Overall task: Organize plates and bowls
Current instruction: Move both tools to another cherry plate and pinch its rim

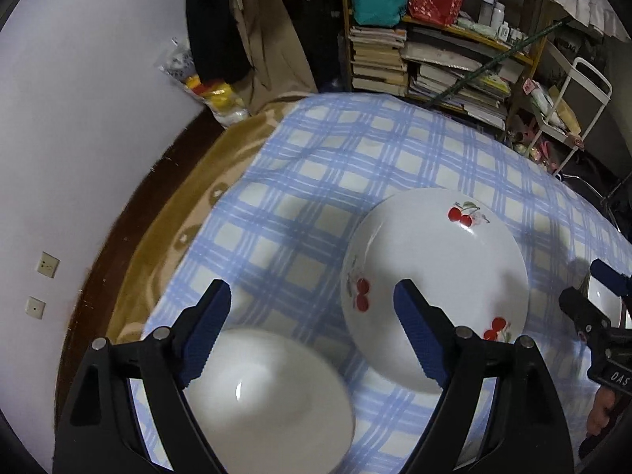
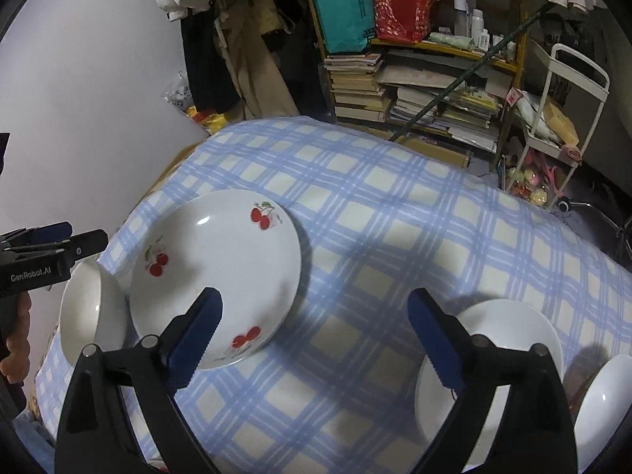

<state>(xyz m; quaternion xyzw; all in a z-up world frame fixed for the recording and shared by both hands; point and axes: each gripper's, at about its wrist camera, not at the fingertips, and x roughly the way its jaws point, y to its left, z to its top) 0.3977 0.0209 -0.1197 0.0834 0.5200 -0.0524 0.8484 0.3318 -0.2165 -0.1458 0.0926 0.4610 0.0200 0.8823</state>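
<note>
Looking at this, both grippers hang over the desk [image 2: 375, 213] with nothing in them. The left gripper [image 1: 312, 316] has its fingers spread wide over a plain white bowl [image 1: 272, 399] at the desk's left edge, and the right gripper [image 2: 316, 328] is just as wide open, with bare checked tablecloth [image 2: 395, 197] between its fingers. The cherry plate [image 2: 215, 276] sits just beside that bowl, more toward the middle of the desk. Near the right edge there's a plain white plate [image 2: 509, 328], and one more white dish [image 2: 608, 395] right at the edge.

My guess is the next step is picking up a piece to stack like with like. For the bowl I'd drop one finger inside and one outside the rim and close slowly, since glazed ware is slippery. Plates lie flat, so a finger has to get under the lip; the soft cloth should give a bit there. Lift straight up so nothing clips its neighbour.

What's hard to tell: the bowl is blurred in the left view, so its depth is a guess. The rightmost dish is cut off by the frame, so I can't tell whether it's a bowl or a plate. The right plate is partly hidden behind a finger.
</note>
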